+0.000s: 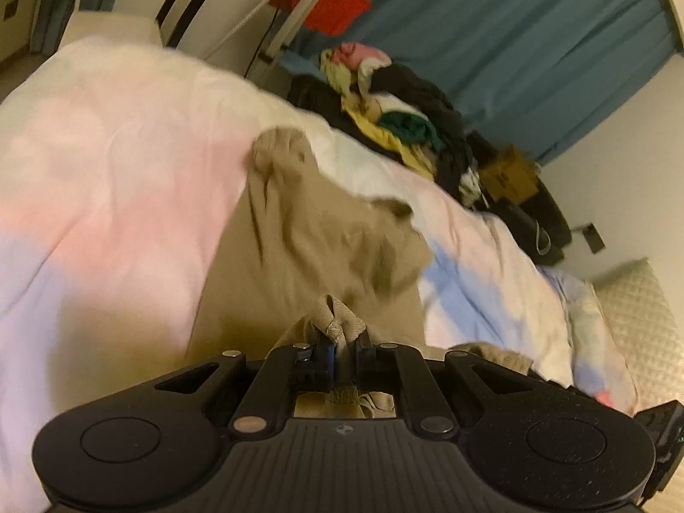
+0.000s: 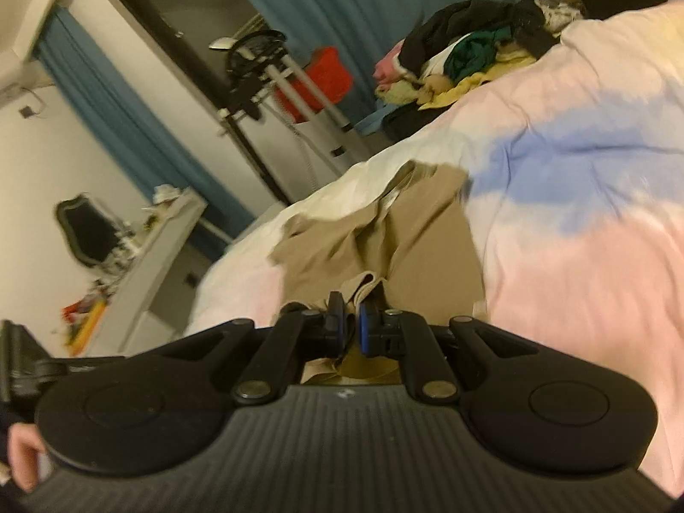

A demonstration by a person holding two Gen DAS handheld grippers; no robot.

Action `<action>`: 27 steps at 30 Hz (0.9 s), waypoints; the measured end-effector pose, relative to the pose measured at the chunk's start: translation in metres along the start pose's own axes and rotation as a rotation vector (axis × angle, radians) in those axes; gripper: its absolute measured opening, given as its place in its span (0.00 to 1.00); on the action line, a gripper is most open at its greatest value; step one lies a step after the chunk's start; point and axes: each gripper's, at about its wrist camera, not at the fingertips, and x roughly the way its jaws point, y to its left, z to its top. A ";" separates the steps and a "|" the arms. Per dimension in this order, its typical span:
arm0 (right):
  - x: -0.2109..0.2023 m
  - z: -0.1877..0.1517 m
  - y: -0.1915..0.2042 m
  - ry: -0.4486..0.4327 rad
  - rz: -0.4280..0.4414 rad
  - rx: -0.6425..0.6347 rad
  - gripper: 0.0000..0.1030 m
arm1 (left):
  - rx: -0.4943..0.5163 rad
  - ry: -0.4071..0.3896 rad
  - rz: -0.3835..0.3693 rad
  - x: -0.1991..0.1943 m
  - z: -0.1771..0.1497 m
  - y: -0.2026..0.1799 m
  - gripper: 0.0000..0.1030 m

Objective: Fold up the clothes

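A tan garment (image 1: pixel 308 235) lies stretched over the pastel tie-dye bedspread (image 1: pixel 107 162). My left gripper (image 1: pixel 340 342) is shut on a bunched edge of the tan garment, fabric poking up between the pads. In the right wrist view the same tan garment (image 2: pixel 427 239) runs away from me over the bedspread (image 2: pixel 577 213). My right gripper (image 2: pixel 351 320) is shut on another edge of it, a fold of cloth pinched between the blue-padded fingers. Both views are motion-blurred.
A pile of mixed clothes (image 1: pixel 397 111) sits at the bed's far side, also in the right wrist view (image 2: pixel 470 51). Blue curtains (image 1: pixel 534 42), a red box (image 2: pixel 329 72), a white dresser (image 2: pixel 162 248), a cardboard box (image 1: pixel 508 175) and a pillow (image 1: pixel 637 320) surround the bed.
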 end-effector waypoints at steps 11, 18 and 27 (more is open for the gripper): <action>0.126 0.000 -0.031 0.027 -0.128 -0.150 0.11 | 0.123 -0.018 0.108 0.108 0.018 0.030 0.10; 0.122 -0.006 -0.015 0.012 -0.167 -0.234 0.12 | 0.170 -0.061 0.099 0.090 0.011 0.023 0.21; 0.041 -0.024 0.030 -0.137 -0.165 -0.315 0.78 | 0.337 -0.239 0.128 -0.002 -0.042 -0.020 0.84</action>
